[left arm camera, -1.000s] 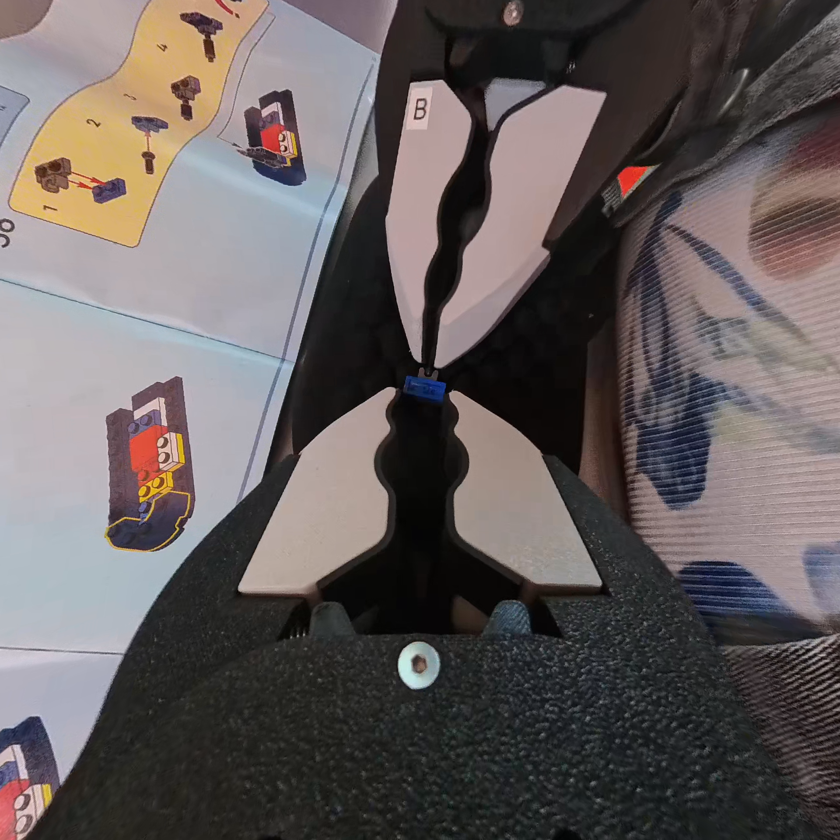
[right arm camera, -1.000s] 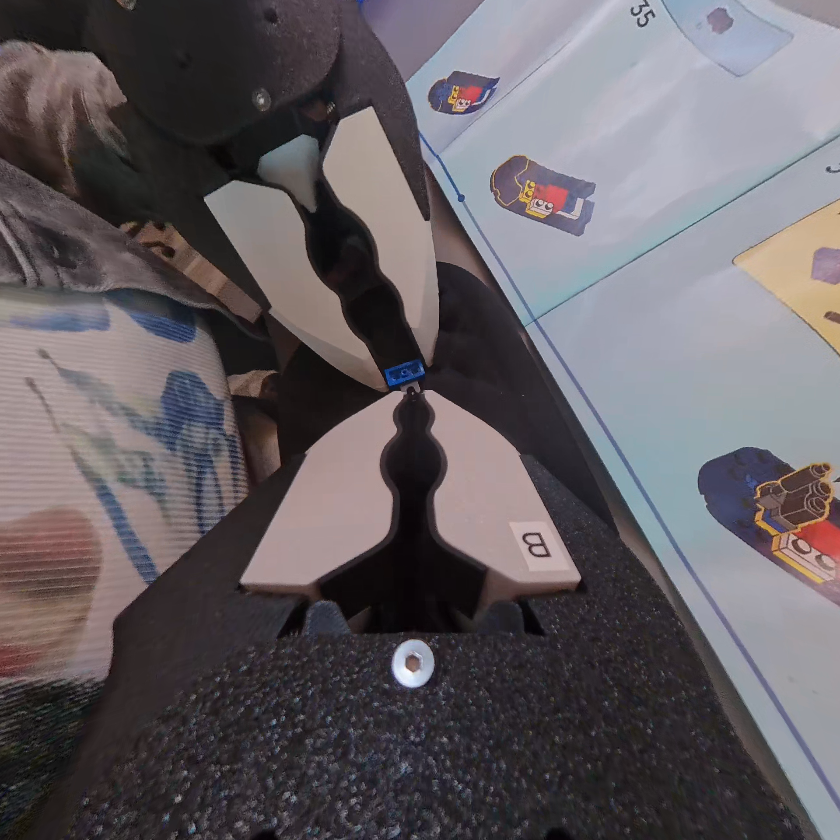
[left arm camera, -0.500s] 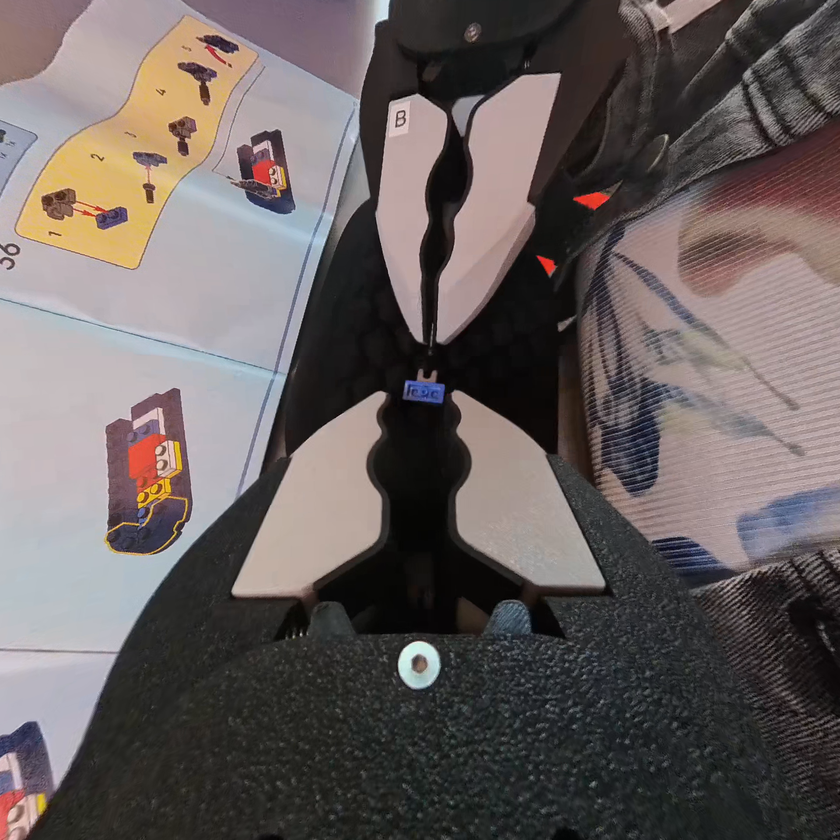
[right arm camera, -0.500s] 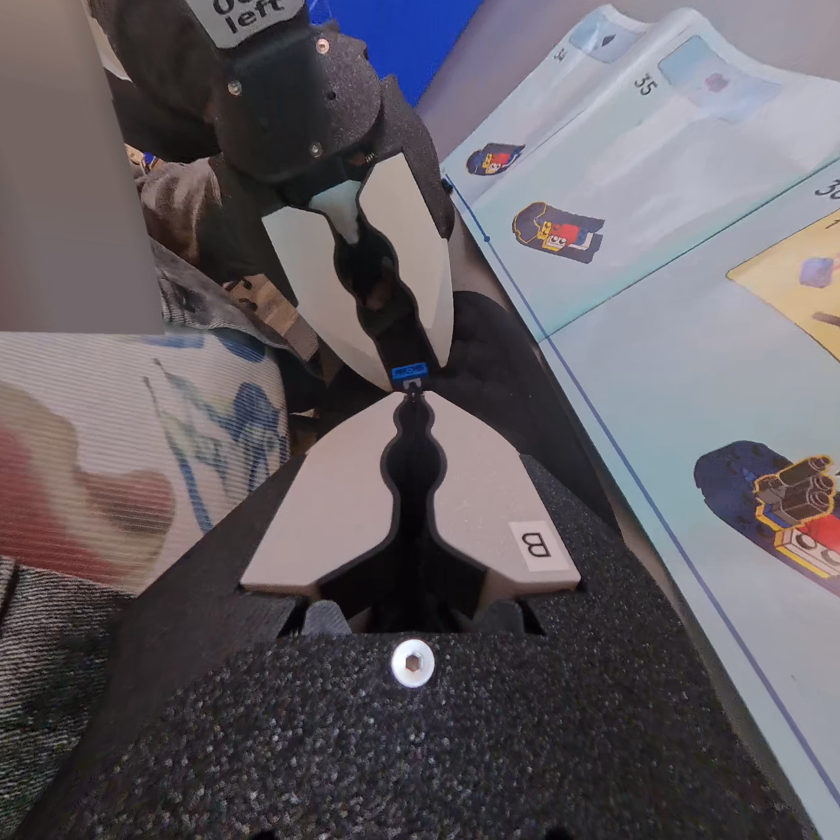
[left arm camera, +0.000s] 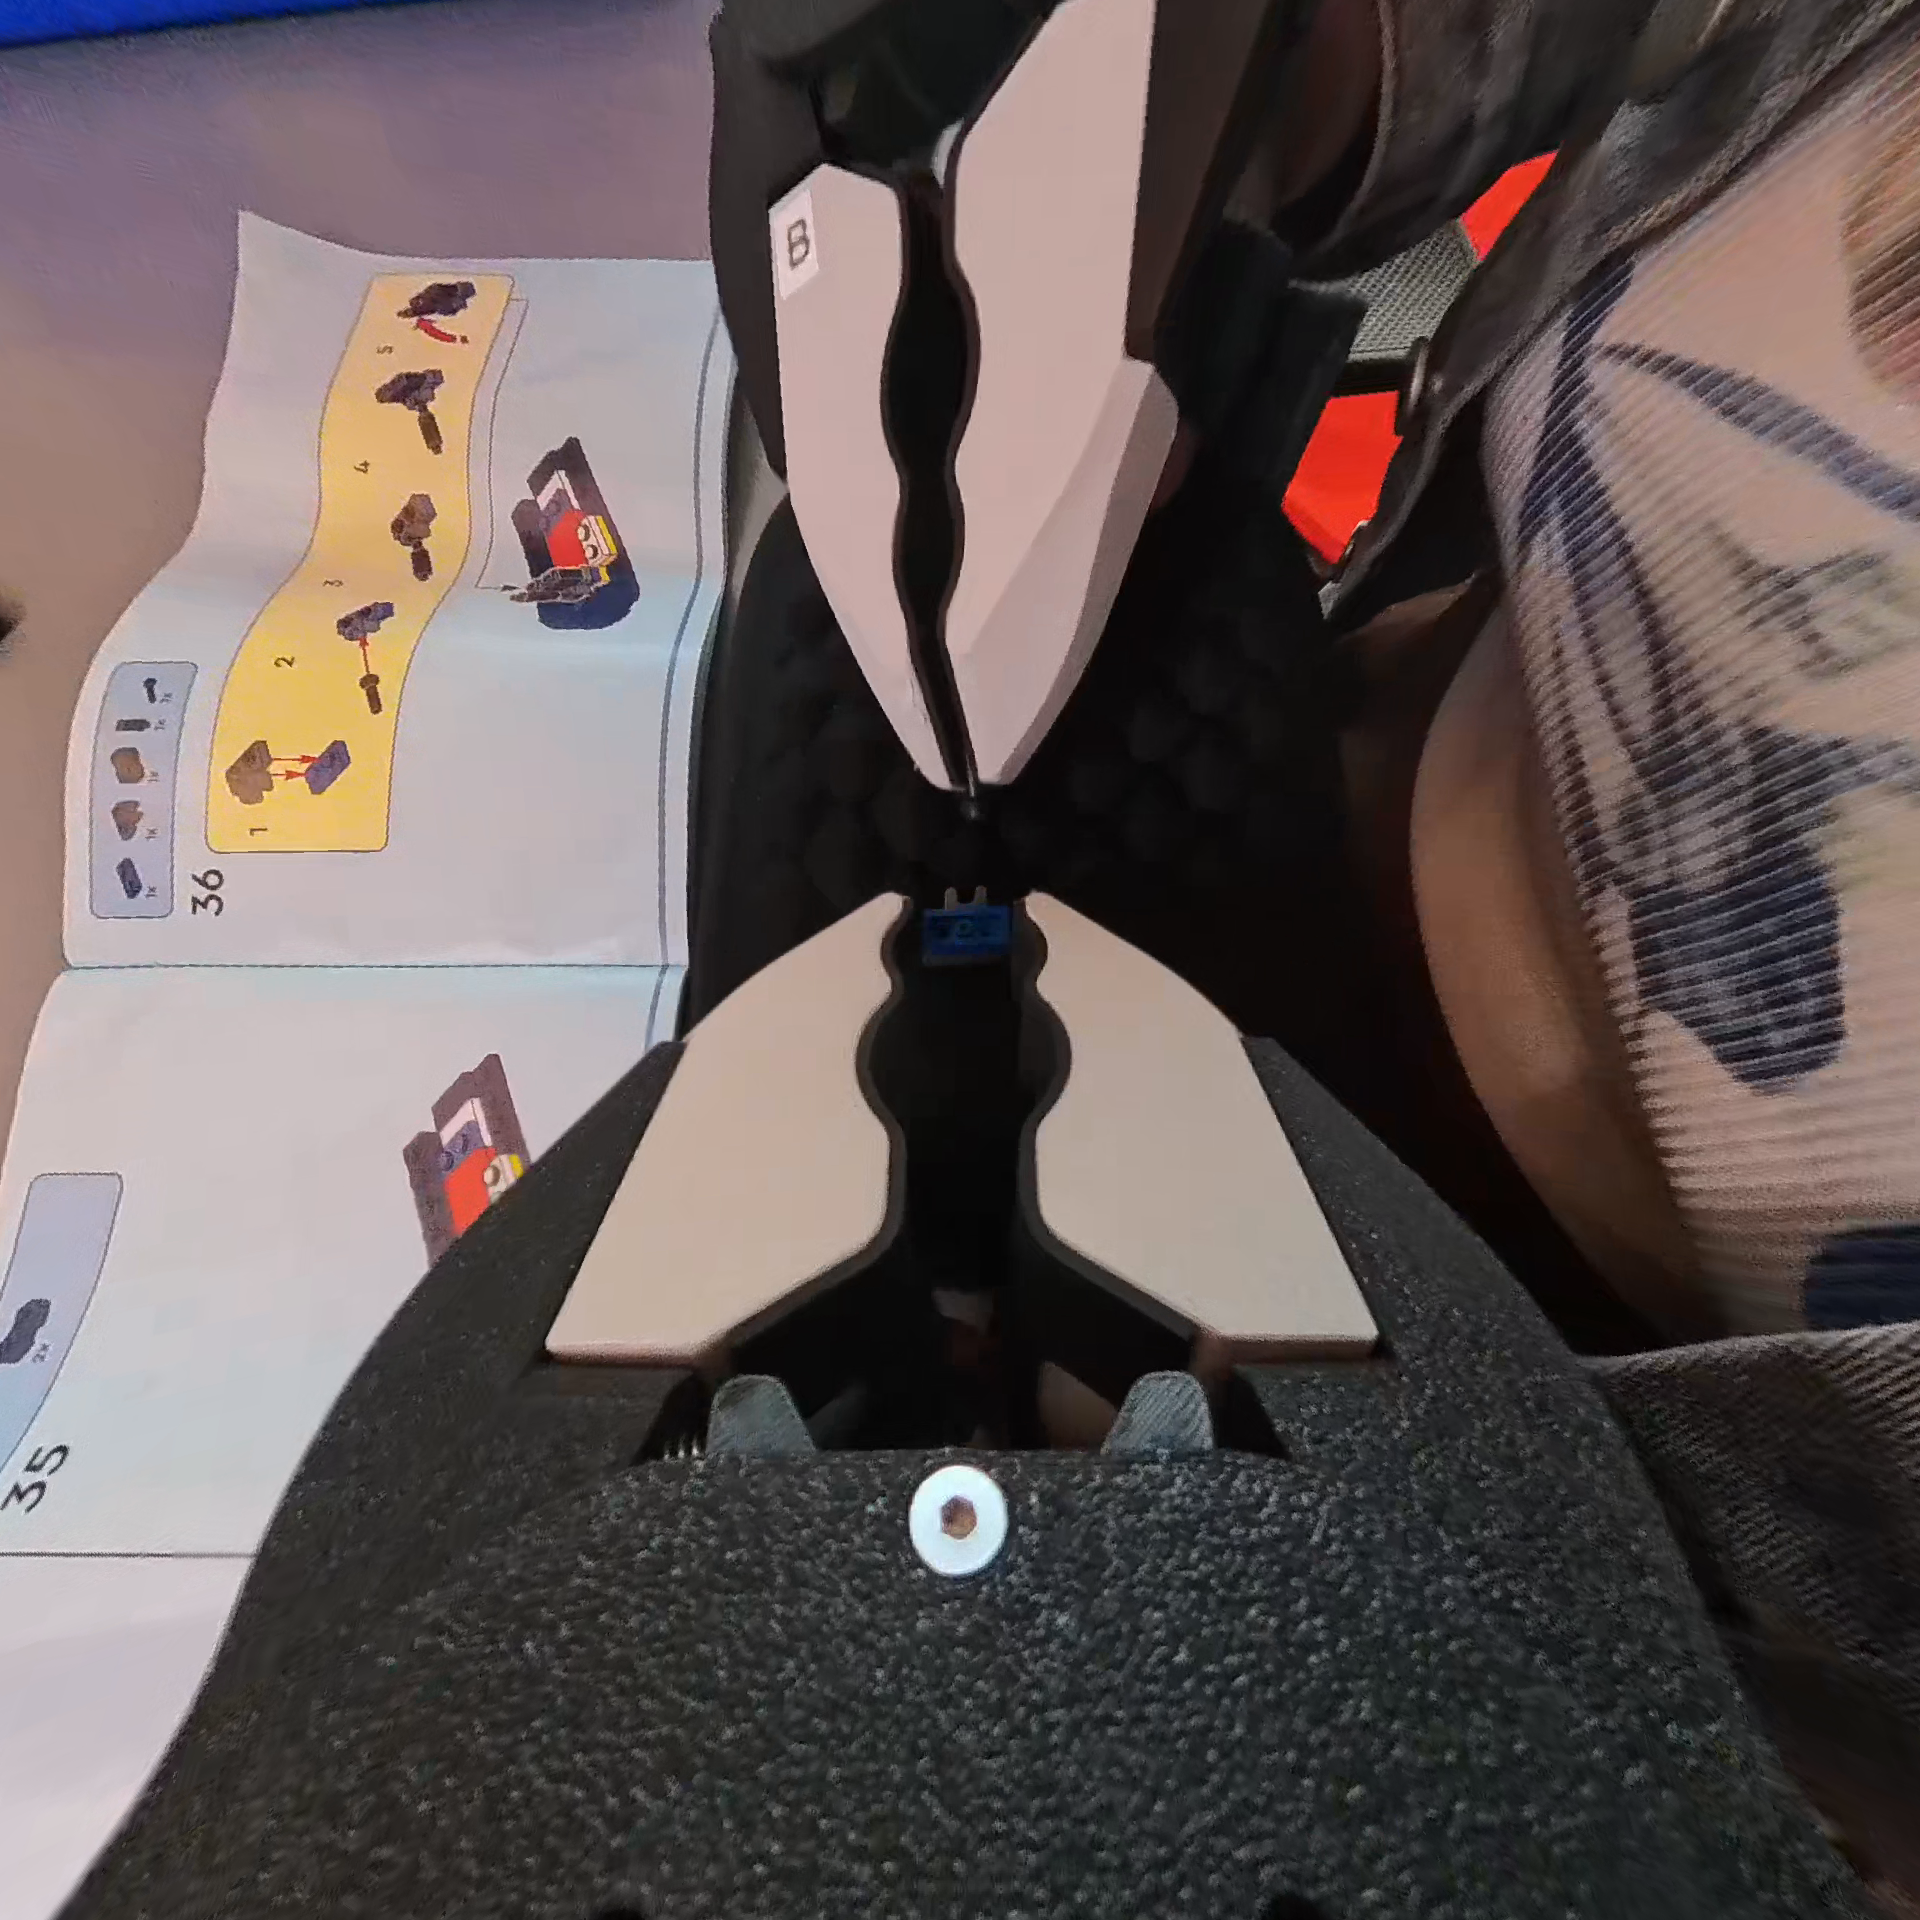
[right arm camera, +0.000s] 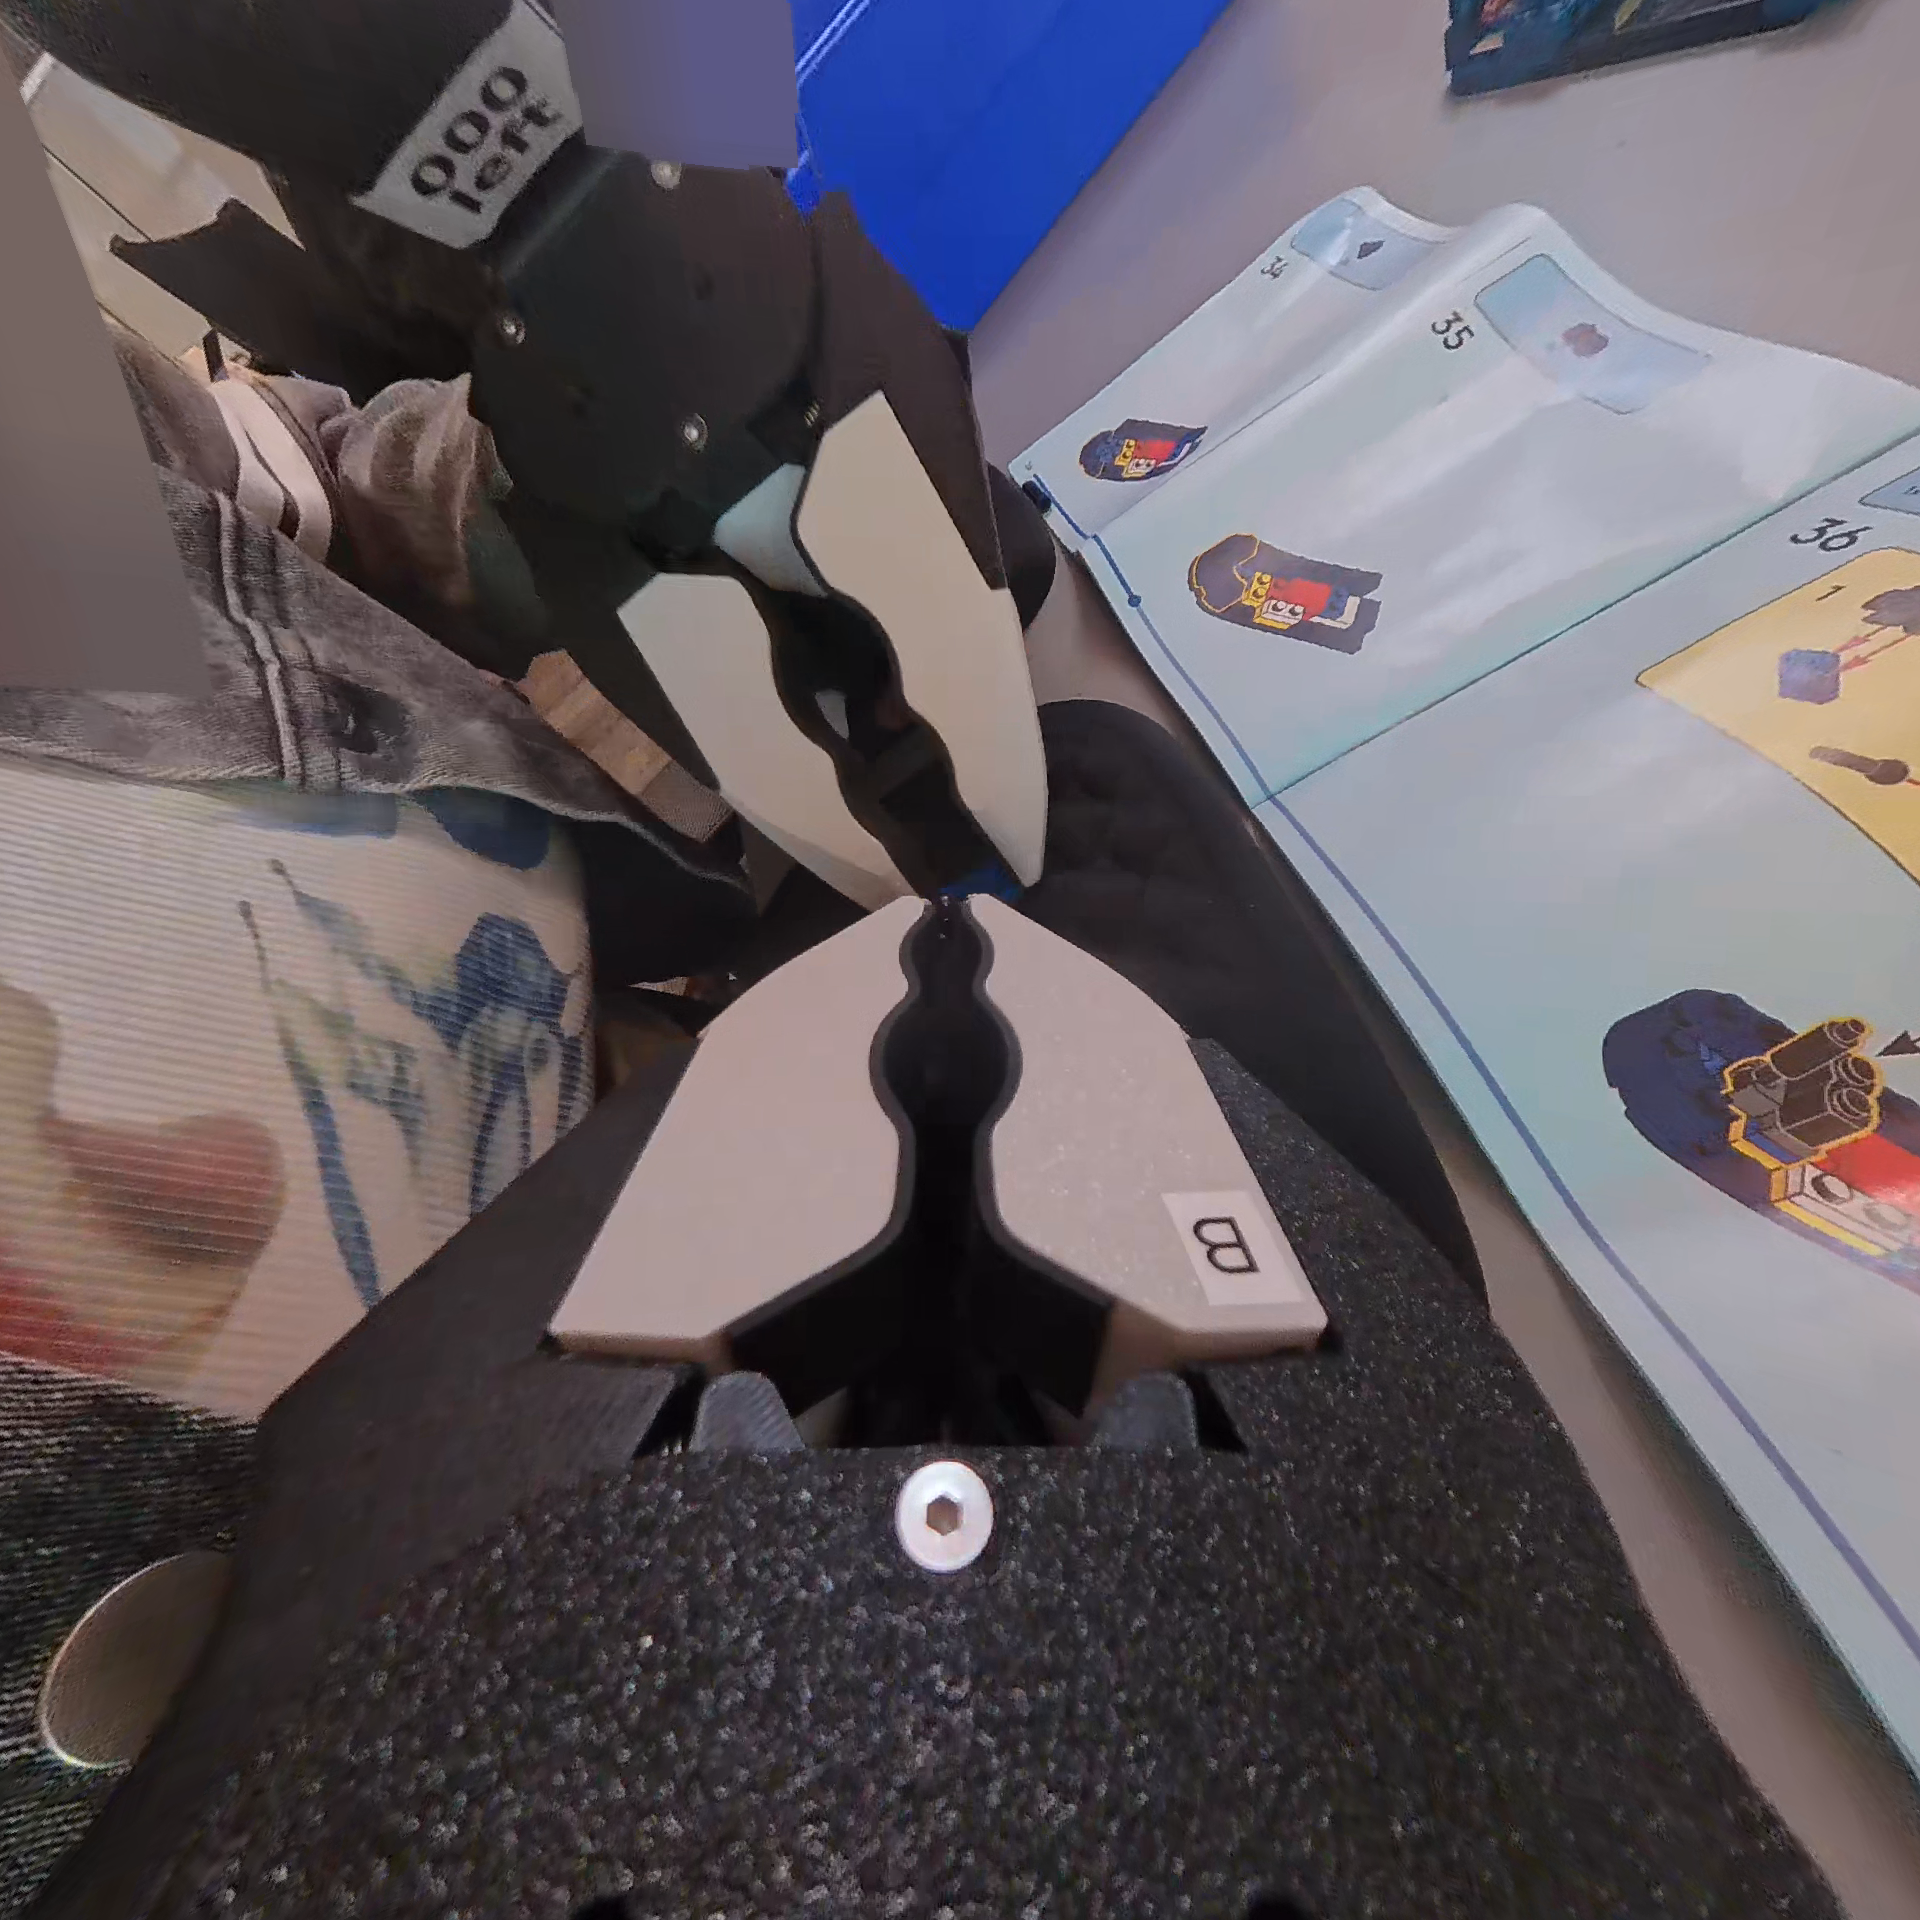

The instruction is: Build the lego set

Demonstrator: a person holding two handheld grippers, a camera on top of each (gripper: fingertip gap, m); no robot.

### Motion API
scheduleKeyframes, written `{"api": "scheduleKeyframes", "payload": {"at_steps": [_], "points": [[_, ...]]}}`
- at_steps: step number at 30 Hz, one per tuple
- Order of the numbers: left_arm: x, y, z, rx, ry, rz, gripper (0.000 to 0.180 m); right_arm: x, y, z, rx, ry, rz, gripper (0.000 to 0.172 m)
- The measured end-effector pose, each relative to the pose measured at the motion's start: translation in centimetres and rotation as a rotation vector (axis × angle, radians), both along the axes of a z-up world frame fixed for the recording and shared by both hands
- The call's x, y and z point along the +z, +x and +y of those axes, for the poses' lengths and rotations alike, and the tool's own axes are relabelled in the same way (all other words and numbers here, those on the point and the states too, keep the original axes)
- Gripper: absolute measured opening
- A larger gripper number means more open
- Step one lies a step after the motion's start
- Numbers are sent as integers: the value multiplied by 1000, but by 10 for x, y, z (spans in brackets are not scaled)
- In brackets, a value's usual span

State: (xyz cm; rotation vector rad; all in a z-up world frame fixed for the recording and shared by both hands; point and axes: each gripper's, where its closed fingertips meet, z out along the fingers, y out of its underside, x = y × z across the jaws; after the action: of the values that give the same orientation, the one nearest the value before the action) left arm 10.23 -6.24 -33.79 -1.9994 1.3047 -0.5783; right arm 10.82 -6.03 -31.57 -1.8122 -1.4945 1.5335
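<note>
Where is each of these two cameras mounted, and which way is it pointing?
Left wrist view: sits on the left gripper, looking forward along its pale fingers at a small blue toy brick between their tips; the right gripper faces it, with a patterned sleeve at right.
Right wrist view: sits on the right gripper, looking back at the left gripper; its own tips are nearly together.
Shared: both grippers, the blue brick, the sleeve, and the light-blue building-instruction booklet on the grey table.

Small blue brick clamped between the left hand-held gripper fingertips
</note>
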Motion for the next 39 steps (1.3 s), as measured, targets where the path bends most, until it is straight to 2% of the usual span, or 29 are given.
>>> {"api": "scheduleKeyframes", "payload": {"at_steps": [2, 4, 6, 8, 10, 13, 16, 20, 29, 34, 39], "points": [[0, -2, 0, 28, -50, -19, 16, 8, 0, 2, -20, -36, 42, 3], [12, 0, 2, 68, -48, -129, 16, 27, -1, 3, -39, -126, 153, 3], [53, 1, 7, 159, -38, -434, 15, 57, -1, 8, -55, -222, 342, 3], [93, -4, 5, 261, -289, -879, 15, 84, 0, 9, -27, -262, 512, 3], [100, -14, -2, 325, -505, -1181, 15, 89, -2, 6, 26, -192, 561, 3], [95, -28, -15, 399, -643, -1413, 15, 79, -12, -4, 141, -95, 499, 3], [86, -21, -26, 422, -642, -1323, 15, 74, -24, -16, 250, -49, 463, 3], [81, -23, -26, 432, -685, -1340, 15, 68, -26, -29, 356, -39, 440, 3], [77, -21, -29, 384, -810, -1349, 15, 58, -27, -26, 368, -91, 372, 2], [77, -17, -34, 369, -907, -1356, 15, 50, -24, -28, 295, -178, 268, 3], [76, -21, -27, 391, -922, -1393, 15, 55, -25, -24, 197, -274, 289, 2]]}}
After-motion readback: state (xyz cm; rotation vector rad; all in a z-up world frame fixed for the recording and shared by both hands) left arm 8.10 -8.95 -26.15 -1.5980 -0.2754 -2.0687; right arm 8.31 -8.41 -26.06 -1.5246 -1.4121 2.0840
